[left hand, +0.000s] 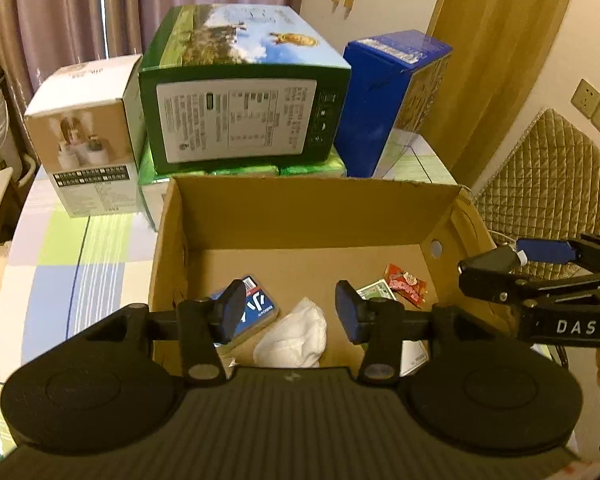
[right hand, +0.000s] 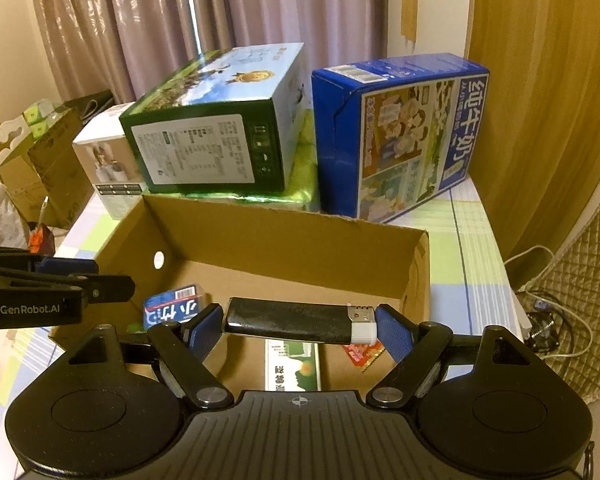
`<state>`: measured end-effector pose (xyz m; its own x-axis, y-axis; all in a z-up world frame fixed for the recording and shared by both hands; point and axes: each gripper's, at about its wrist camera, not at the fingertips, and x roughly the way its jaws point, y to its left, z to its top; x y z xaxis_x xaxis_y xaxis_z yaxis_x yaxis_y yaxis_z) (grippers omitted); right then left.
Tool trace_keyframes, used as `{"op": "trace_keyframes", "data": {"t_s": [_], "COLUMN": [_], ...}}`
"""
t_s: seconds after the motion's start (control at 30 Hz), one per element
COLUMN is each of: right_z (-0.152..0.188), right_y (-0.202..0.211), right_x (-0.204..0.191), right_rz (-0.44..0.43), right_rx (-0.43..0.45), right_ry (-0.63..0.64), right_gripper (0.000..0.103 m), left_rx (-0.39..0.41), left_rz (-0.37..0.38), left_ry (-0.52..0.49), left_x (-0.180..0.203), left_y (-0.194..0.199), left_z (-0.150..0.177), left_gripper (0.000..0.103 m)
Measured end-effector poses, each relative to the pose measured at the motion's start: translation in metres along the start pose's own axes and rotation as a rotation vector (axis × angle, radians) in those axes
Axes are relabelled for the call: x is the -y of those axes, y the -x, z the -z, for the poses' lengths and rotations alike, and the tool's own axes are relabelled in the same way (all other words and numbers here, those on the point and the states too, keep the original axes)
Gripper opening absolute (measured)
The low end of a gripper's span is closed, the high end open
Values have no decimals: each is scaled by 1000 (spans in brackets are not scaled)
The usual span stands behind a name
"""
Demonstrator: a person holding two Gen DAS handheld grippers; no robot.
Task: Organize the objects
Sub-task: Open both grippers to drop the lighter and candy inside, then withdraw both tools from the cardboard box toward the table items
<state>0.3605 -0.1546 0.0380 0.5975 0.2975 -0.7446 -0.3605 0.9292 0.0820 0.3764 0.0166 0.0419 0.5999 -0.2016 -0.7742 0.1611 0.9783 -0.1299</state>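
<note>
- Writing: my left gripper [right hand: 112,280] reads "GenRobot.AI" on its side in the right wrist view; my right gripper [right hand: 300,324] shows "DAS" in the left wrist view. The blue carton [right hand: 400,132] carries large Chinese characters, 纯牛奶; the green carton's [right hand: 216,128] white panel of small print is too fine for me to read.
- Container: an open cardboard box [left hand: 300,216] stands on the checked tablecloth [left hand: 60,248], just in front of the cartons. On its floor I see a blue packet [left hand: 256,312] with white lettering, a crumpled white cloth [left hand: 296,336], a red sachet [left hand: 404,286] and a green-and-white card [right hand: 292,364].
- Right gripper: I hold a black lighter [right hand: 296,322] with a silver and white head crosswise between the blue pads [right hand: 396,336], clamped end to end, above the near part of the box and clear of its contents.
- Left gripper: it hovers above the box's near left part, jaws spread wide with nothing between them, the cloth visible through the gap.
- Behind: a white carton [left hand: 88,136] stands left of the green carton, which rests on a green wrapped pack [right hand: 300,184]; the blue carton stands to the right.
</note>
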Motion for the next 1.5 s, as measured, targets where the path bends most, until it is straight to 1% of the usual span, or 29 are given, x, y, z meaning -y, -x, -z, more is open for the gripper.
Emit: {"op": "trace_keyframes", "data": {"t_s": [0.4,0.5,0.57,0.6,0.63,0.73,0.97,1.27,1.4,1.5], "right_z": [5,4,4,3,3,2,7,13,18,24], "right_y": [-5,-5,-5,-5,-4,-1,2,18,30,41], "right_x": [5,5,6,6,7,7,9,6,4,2], "right_rz": [-5,-22,-51,-58,-64,-67,-60,-53,-60,-64], "right_rx": [-4,6,27,31,38,51,35,26,31,30], "right_ry": [-7,-8,-12,-18,-23,-15,-8,15,14,15], "right_gripper": [79,79,81,87,89,89,89,89,89,89], "left_rx": [-1,1,1,2,2,-2,-5,1,10,20], "left_rz": [3,2,0,-1,-4,-14,-16,-20,-17,-15], "left_ry": [-2,-5,-1,0,0,-2,0,-1,0,-4], "left_x": [-5,-6,-8,-9,-10,-12,-16,-13,-11,-8], "left_y": [-1,0,0,1,1,2,6,22,36,49], "left_z": [5,5,6,7,8,11,16,23,27,32], "left_gripper": [43,43,46,47,49,50,51,53,53,56]}}
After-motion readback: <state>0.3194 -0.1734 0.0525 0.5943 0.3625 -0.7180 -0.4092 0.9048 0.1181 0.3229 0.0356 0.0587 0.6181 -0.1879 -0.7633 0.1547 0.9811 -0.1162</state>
